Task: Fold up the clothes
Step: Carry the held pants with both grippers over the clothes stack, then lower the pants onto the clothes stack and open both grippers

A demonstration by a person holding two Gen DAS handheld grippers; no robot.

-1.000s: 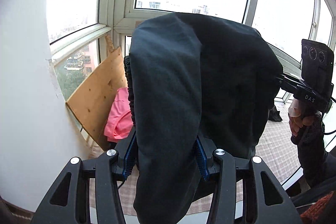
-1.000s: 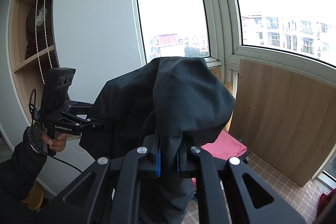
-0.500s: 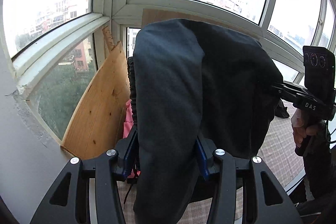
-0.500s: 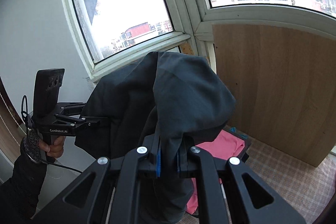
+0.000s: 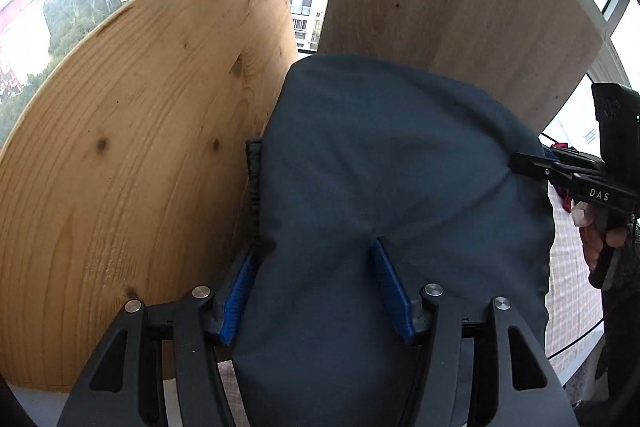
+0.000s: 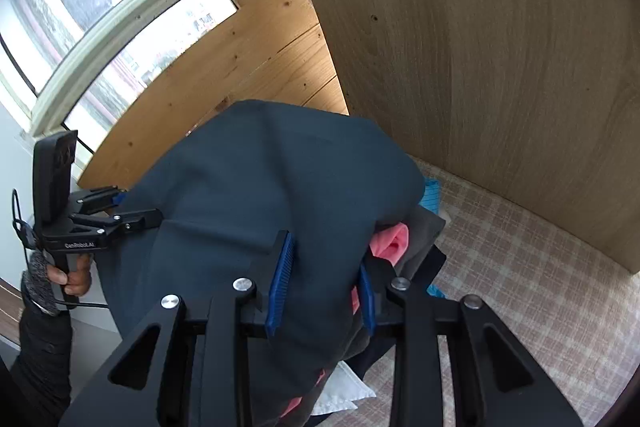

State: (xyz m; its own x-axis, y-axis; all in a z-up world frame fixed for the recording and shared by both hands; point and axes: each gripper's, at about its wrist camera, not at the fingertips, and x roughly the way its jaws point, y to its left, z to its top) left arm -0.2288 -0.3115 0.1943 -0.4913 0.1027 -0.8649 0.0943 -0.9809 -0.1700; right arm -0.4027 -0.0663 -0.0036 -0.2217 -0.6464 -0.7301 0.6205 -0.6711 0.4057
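A dark navy garment (image 5: 384, 187) hangs between my two grippers, bunched and draped over both. My left gripper (image 5: 316, 287) stands wide apart with the cloth lying loosely between its blue pads (image 5: 390, 287). My right gripper (image 6: 322, 283) is also parted, with the garment (image 6: 272, 179) draped over it. Each gripper shows in the other's view: the right one (image 5: 532, 163) at the cloth's right edge, the left one (image 6: 132, 211) at its left edge. Under the garment lies a pile with pink clothing (image 6: 392, 243).
Two wooden boards (image 5: 132, 155) (image 6: 500, 59) lean against the window behind the work surface. A beige checked cloth (image 6: 520, 267) covers the surface. A white item (image 6: 344, 391) and dark clothes lie in the pile. Window frame (image 6: 132, 15) at left.
Both grippers have tilted down from the window toward the boards and the surface. Both have opened from a pinch on the dark garment, which now drapes loosely over them.
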